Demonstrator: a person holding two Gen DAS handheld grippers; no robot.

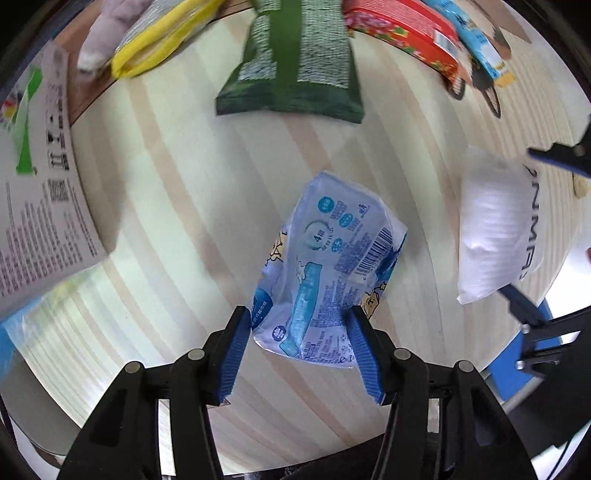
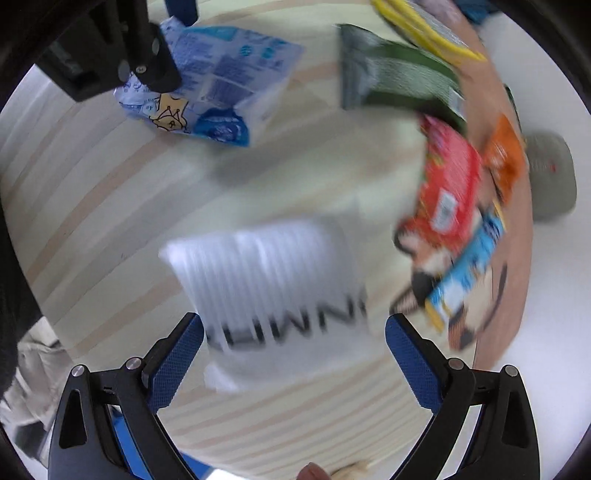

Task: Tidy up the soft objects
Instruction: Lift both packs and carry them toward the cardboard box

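Setting: staged tabletop collection area, indoors, likely a lab or office. Pale wood-grain worktop (image 1: 177, 206) fills the frame; plain white surface at right edge of right wrist view. Packaged goods lined along top: green pack (image 1: 295, 62), red pack (image 1: 406, 33), yellow pack (image 1: 162, 33).

Six soft packs (image 1: 328, 269); one plush toy (image 1: 107, 33); one box (image 1: 37, 184).

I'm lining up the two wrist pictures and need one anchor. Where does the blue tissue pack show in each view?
Left wrist view: the blue tissue pack sits low in the centre, its near end between the left gripper fingers.
Right wrist view: the same pack lies at upper left, partly behind the other gripper's black body.
Shared landmark: the green bag, near the top edge in both.
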